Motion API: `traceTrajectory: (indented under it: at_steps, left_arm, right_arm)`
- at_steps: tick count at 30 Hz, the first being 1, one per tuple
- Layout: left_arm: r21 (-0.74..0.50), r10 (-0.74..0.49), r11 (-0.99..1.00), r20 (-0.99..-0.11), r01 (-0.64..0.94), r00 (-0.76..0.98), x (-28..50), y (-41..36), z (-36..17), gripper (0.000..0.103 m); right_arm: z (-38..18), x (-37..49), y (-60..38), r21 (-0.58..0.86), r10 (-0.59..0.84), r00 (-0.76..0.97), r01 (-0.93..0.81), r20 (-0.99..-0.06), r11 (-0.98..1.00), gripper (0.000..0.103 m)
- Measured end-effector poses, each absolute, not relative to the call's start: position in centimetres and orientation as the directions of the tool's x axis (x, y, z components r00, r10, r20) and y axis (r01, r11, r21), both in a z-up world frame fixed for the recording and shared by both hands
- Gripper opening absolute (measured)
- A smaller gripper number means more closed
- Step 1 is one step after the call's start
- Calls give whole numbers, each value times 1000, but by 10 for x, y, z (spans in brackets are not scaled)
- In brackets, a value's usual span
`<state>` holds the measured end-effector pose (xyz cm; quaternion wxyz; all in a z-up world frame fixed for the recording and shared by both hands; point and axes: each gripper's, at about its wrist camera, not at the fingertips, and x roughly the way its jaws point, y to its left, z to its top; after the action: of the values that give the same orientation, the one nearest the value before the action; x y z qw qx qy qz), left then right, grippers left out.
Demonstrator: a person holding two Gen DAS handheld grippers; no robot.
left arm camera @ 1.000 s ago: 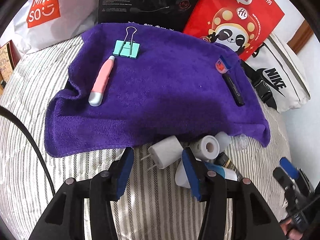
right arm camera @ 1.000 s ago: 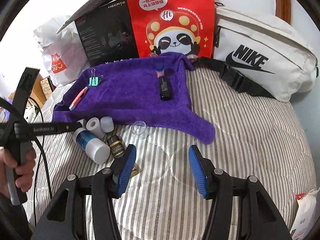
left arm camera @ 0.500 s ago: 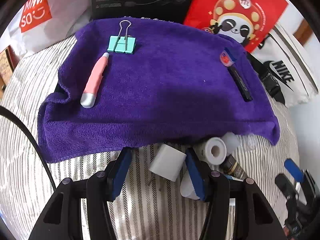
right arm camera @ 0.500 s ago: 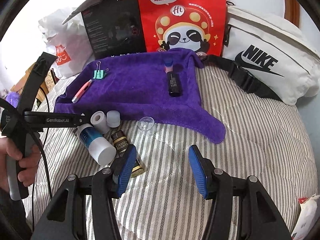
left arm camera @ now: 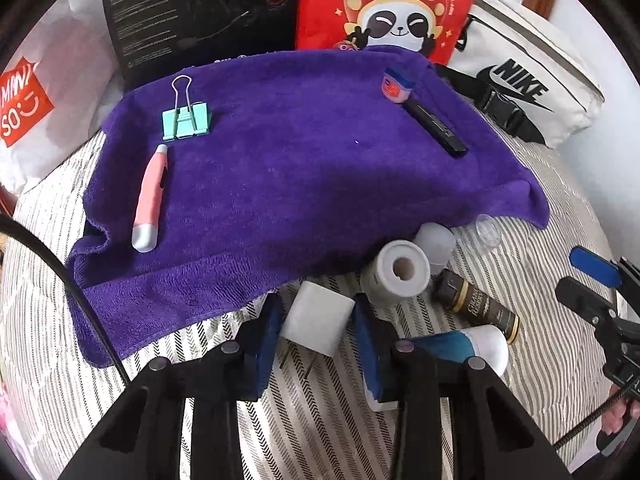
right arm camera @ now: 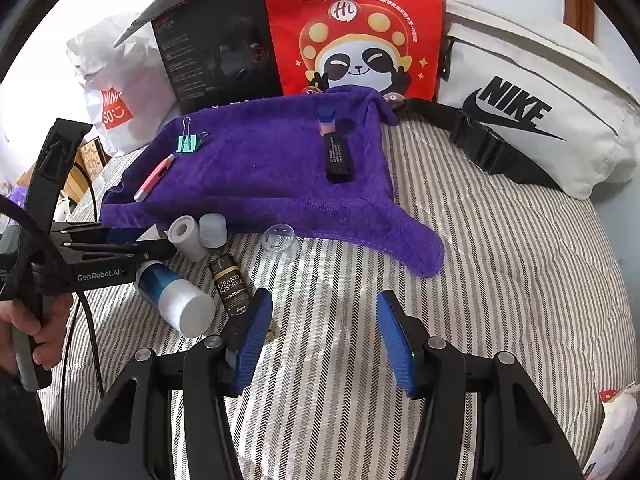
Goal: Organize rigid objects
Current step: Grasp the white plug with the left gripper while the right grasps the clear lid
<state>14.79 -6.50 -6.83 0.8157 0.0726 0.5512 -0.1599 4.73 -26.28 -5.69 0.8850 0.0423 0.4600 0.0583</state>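
A purple towel (left arm camera: 304, 168) lies on the striped bed and holds a teal binder clip (left arm camera: 185, 120), a pink pen-like tool (left arm camera: 149, 200), a small Vaseline jar (left arm camera: 394, 87) and a black tube (left arm camera: 436, 124). My left gripper (left arm camera: 316, 330) is shut on a white plug adapter (left arm camera: 318, 322), prongs pointing back toward me, at the towel's near edge. Beside it lie a white tape roll (left arm camera: 400, 270), a dark "Grand Reserve" bottle (left arm camera: 476, 306) and a blue-and-white bottle (left arm camera: 460, 346). My right gripper (right arm camera: 324, 336) is open and empty above the striped cover, right of the dark bottle (right arm camera: 232, 288).
A clear round lid (right arm camera: 278, 238) and a white cap (right arm camera: 213, 230) lie by the towel's edge. Behind the towel stand a Miniso bag (left arm camera: 28, 100), a black box (left arm camera: 200, 12), a red panda bag (right arm camera: 352, 28) and a white Nike bag (right arm camera: 528, 112).
My left gripper has closed in around the white plug adapter and now grips it. My right gripper has edged forward toward the towel, staying open.
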Motion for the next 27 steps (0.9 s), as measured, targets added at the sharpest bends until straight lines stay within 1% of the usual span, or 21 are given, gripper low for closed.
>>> traceTrajectory:
  at_steps: [5, 8, 12, 15, 16, 18, 21, 24, 27]
  left_arm:
    - [12, -114, 947, -921, 320, 372, 140, -52, -67, 34]
    - [-7, -132, 947, -921, 322, 367, 137, -40, -67, 35]
    - [32, -114, 932, -919, 360, 377, 133, -40, -71, 36]
    - [21, -128, 932, -916, 363, 380, 134, -40, -71, 36]
    - [17, -131, 931, -916, 365, 379, 134, -40, -71, 34]
    - [19, -134, 928, -914, 372, 382, 133, -40, -71, 34]
    - [33, -114, 935, -915, 352, 388, 131, -35, -70, 34]
    - [77, -60, 947, -911, 311, 409, 128, -24, -69, 34]
    - [77, -51, 955, -908, 285, 417, 123, -10, -68, 34]
  right_arm:
    - [-56, 47, -263, 120, 135, 568, -63, -812, 991, 54]
    - [-56, 47, -263, 119, 135, 567, -65, -812, 991, 54]
    - [-59, 48, -263, 116, 133, 558, -65, -819, 991, 54]
    - [-62, 49, -262, 114, 135, 554, -72, -822, 991, 54]
    - [-63, 49, -262, 115, 137, 552, -75, -822, 991, 54]
    - [-64, 49, -260, 115, 141, 550, -82, -823, 990, 54]
    - [-65, 48, -256, 123, 162, 554, -106, -817, 987, 54]
    - [-66, 51, -253, 143, 184, 568, -116, -802, 983, 54]
    - [-66, 58, -254, 198, 219, 591, -102, -776, 975, 54]
